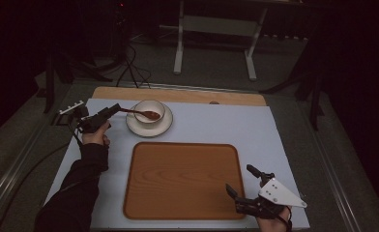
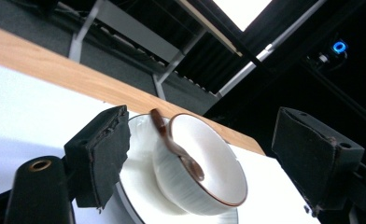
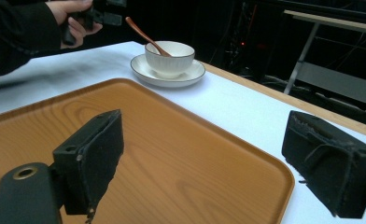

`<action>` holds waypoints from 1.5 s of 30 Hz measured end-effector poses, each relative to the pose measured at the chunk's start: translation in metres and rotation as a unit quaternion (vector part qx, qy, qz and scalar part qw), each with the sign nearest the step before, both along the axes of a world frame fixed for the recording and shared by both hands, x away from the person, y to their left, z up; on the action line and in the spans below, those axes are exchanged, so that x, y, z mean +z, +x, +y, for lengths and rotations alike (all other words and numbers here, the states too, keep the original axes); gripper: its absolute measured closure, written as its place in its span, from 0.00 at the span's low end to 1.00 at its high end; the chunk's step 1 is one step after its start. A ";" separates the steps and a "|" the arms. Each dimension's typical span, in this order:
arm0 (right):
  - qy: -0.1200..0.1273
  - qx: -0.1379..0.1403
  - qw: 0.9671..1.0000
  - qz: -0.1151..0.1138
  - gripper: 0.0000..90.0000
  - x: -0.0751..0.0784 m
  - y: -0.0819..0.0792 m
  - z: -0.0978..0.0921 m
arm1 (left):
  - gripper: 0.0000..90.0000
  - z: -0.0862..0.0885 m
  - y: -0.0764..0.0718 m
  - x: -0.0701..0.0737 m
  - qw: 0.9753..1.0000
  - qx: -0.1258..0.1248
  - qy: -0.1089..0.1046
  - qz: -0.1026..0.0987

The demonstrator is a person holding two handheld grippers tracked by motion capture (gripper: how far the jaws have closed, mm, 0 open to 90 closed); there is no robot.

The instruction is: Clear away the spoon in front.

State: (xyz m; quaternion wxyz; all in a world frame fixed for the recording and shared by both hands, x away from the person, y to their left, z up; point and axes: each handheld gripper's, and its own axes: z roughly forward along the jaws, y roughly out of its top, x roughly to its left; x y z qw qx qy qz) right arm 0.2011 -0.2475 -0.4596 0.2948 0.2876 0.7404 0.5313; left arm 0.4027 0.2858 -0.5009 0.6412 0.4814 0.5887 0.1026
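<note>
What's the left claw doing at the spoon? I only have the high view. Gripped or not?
Observer: Not gripped. The left claw is wide open, and the spoon handle sits between the jaws without touching either.
Operator: Right claw?
Observer: The right claw is open too, low over the tray, with nothing between its jaws.
Operator: How does the spoon sit?
Observer: Its handle leans on the rim of the bowl and slants up toward the left hand.

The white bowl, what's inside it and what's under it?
Inside the white bowl a brown wooden spoon leans, its handle sticking out over the rim. No food shows in it. Under the bowl sits a white saucer; the saucer's middle is covered by the bowl.
</note>
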 end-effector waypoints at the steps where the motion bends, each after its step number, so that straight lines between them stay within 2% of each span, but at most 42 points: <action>1: 0.000 0.000 1.000 0.001 0.14 0.000 0.000 0.000 | 0.26 -0.001 0.001 -0.001 1.000 0.007 0.002 0.003; 3: 0.000 0.001 1.000 0.003 0.14 -0.001 0.001 0.000 | 0.32 -0.003 0.004 -0.004 1.000 0.012 -0.001 0.010; 5: 0.001 0.002 1.000 0.004 0.14 -0.001 0.001 0.000 | 0.39 -0.006 0.006 -0.006 1.000 0.021 0.005 0.015; 11: 0.005 0.004 1.000 0.005 0.14 -0.001 0.001 -0.001 | 0.51 -0.011 0.012 -0.015 0.999 0.039 -0.026 0.021; 18: 0.005 0.004 1.000 0.007 0.14 -0.001 0.001 -0.002 | 0.61 -0.017 0.014 -0.025 0.995 0.070 -0.065 0.024; 23: 0.007 0.005 1.000 0.010 0.14 -0.002 0.002 -0.002 | 0.68 -0.020 0.014 -0.027 0.992 0.092 -0.080 0.019; 28: 0.006 0.005 1.000 0.012 0.14 -0.002 0.002 -0.002 | 0.74 -0.023 0.015 -0.028 0.991 0.096 -0.090 0.019; 33: 0.005 0.006 1.000 0.012 0.14 -0.002 0.003 -0.002 | 0.89 -0.027 0.016 -0.027 0.991 0.102 -0.088 0.020; 38: 0.005 0.006 1.000 0.013 0.15 -0.002 0.003 -0.002 | 0.92 -0.029 0.015 -0.024 0.991 0.109 -0.080 0.020; 45: 0.006 0.006 1.000 0.014 0.15 -0.002 0.003 -0.002 | 0.93 -0.033 0.015 -0.008 0.995 0.094 -0.044 -0.001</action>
